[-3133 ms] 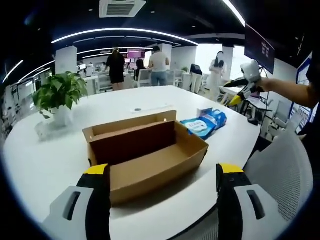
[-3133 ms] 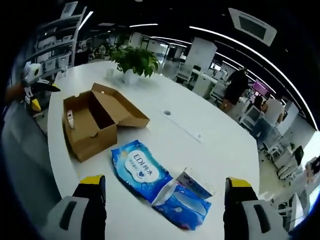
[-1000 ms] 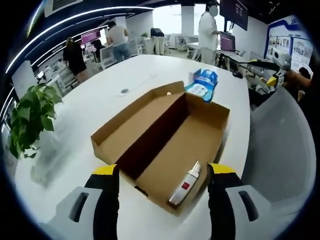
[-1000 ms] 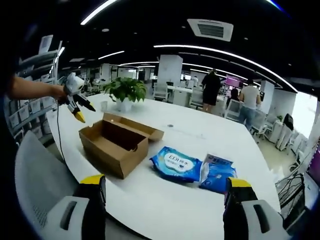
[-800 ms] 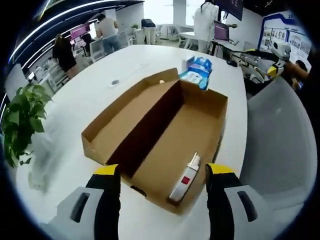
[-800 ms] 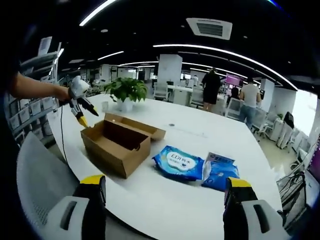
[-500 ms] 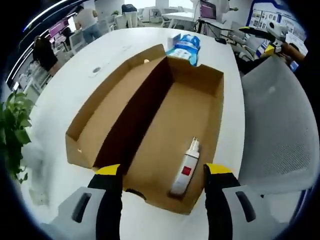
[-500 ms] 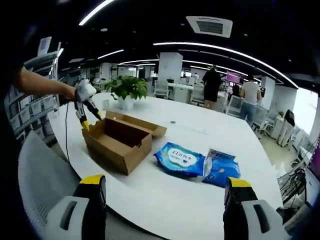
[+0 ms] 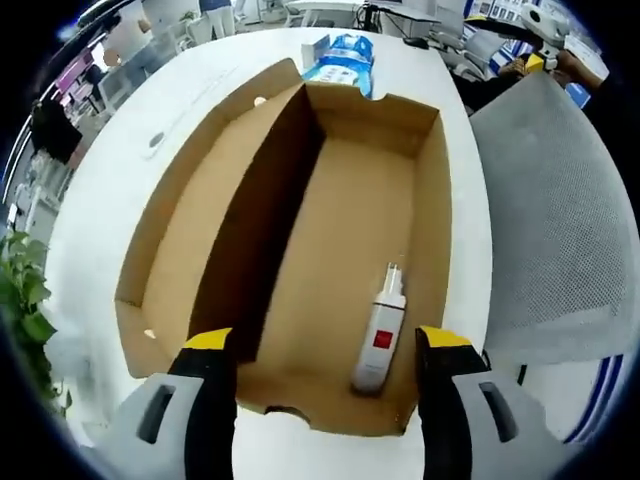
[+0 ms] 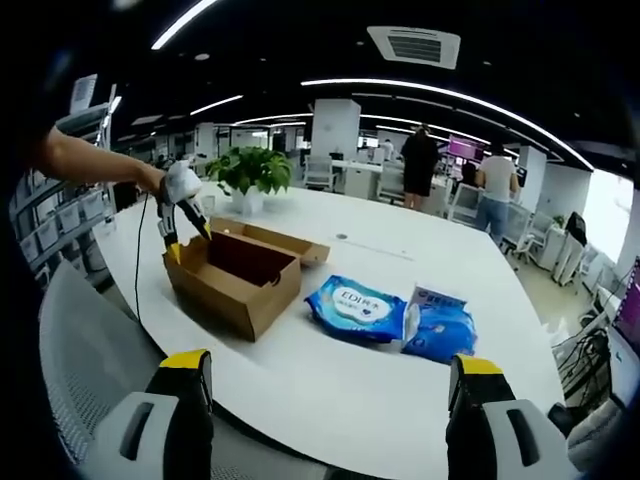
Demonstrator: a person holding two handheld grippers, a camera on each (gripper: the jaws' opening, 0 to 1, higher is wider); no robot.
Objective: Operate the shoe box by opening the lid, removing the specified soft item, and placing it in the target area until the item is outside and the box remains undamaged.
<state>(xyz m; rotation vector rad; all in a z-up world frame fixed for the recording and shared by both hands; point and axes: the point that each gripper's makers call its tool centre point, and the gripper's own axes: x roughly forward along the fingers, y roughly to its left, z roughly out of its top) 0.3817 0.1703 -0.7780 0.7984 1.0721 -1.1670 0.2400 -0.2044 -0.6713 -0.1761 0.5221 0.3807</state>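
I'm holding the left hand-held gripper [image 9: 325, 375] over the near end of the open brown cardboard shoe box [image 9: 330, 130], jaws spread wide, nothing between them. The box's lid is folded back flat on the round white surface [image 10: 330, 380]. The right hand-held gripper [image 10: 325, 395] is hanging well back from the box, jaws also released and empty.

Inside the box I'm seeing one thing: a small white bottle with a red label [image 9: 379, 330], lying on its side on the floor of the box, close to the right wall and the near end wall, nozzle pointing toward the far end. It lines up between my left jaws.

Two soft blue wipe packs are already lying outside on the surface: a flat one [image 10: 352, 305] and a crumpled one [image 10: 440, 330] touching it, just beside the box. I'm reading those as the soft items, so the removal step looks done or nearly so; I can't tell if the bottle is meant to come out.

Handling, my guess: bottle is light, rigid plastic, smooth and round, so likely to roll or squirt out of a pinch. I'm favouring a grip across the labelled body at mid-length, not the thin nozzle. The cardboard walls are thin and will crease, so I'm keeping jaws off the rim.
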